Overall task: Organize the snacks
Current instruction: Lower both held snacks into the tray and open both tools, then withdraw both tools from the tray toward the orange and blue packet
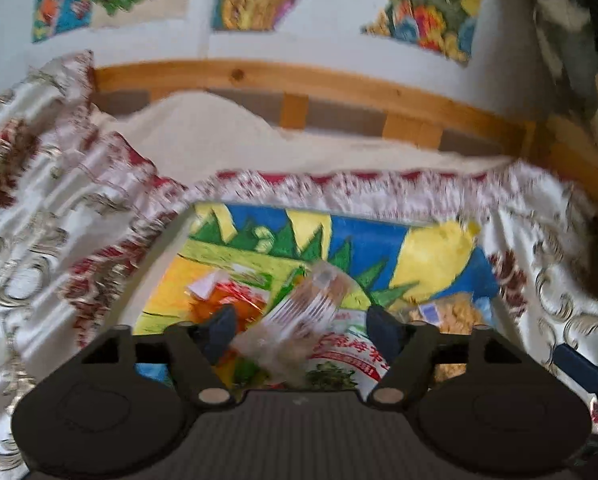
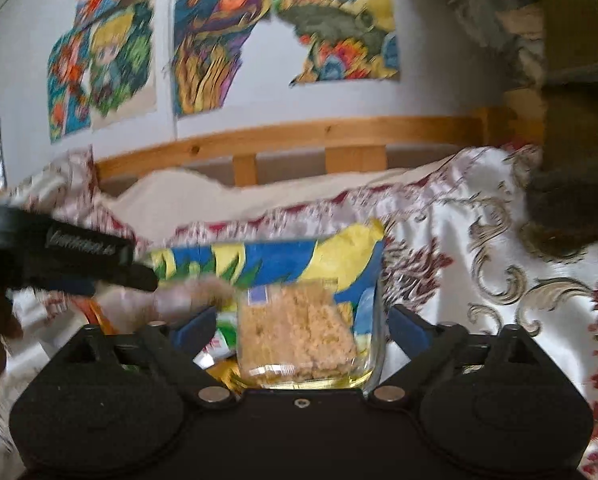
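Several snack packs lie on a bright painted sheet (image 1: 363,240) on a bed. In the left wrist view my left gripper (image 1: 301,330) is open, its blue pads either side of a clear plastic pack (image 1: 303,316) that lies tilted between them; the view is blurred. Under it are a white and red bag with green print (image 1: 347,364) and an orange pack (image 1: 227,296). In the right wrist view my right gripper (image 2: 299,328) is open around a clear pack of crumbly beige snack (image 2: 295,330). The left gripper's body (image 2: 59,256) shows at the left.
A white bedspread with red and gold patterns (image 2: 499,260) covers the bed around the sheet. A wooden bed rail (image 1: 299,84) runs behind, under a wall hung with colourful paintings (image 2: 215,48). A beige snack pack (image 1: 455,312) lies at the right in the left wrist view.
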Demonstrator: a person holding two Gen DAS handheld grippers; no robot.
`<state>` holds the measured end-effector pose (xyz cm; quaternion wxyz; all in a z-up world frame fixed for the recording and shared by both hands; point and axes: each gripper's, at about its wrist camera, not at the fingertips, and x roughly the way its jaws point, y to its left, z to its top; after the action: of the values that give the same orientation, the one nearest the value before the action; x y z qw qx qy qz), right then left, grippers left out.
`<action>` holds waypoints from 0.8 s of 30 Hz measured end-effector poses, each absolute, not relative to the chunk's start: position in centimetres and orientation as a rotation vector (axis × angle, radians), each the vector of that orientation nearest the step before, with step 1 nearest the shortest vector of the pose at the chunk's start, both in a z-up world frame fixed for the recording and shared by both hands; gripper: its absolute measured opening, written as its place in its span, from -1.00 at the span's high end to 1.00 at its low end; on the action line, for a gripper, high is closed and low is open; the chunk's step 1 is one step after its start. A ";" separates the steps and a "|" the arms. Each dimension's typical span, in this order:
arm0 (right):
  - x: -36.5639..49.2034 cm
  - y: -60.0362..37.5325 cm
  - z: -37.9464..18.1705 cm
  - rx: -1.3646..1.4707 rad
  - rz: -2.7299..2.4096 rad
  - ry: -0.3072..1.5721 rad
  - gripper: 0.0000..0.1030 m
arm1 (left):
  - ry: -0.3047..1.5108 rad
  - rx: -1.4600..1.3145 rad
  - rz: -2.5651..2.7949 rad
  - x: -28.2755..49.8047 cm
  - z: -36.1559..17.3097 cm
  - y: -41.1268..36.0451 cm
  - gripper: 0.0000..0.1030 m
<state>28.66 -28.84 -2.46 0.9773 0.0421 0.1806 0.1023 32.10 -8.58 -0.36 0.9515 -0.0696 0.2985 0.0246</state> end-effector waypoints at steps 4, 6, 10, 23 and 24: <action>26.7 -28.8 0.3 0.105 0.201 0.333 -0.87 | 0.521 -0.162 0.043 28.7 2.0 -7.2 -0.73; 25.3 -28.6 1.8 0.092 0.193 0.313 -0.91 | 0.486 -0.164 0.046 27.1 3.0 -6.7 -0.79; 22.2 -28.0 4.9 0.061 0.199 0.263 -0.96 | 0.423 -0.176 0.048 23.2 5.1 -5.4 -0.89; 10.0 -27.0 10.1 -0.009 0.206 0.175 -0.99 | 0.290 -0.171 0.032 11.6 8.3 -3.0 -0.99; 9.3 -27.0 10.1 -0.012 0.206 0.179 -0.99 | 0.287 -0.173 0.032 11.0 8.3 -3.0 -0.99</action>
<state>9.25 -26.99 10.13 0.9907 -0.0062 0.0894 0.1026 10.99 -2.96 8.28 0.9859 -0.0862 0.1429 0.0158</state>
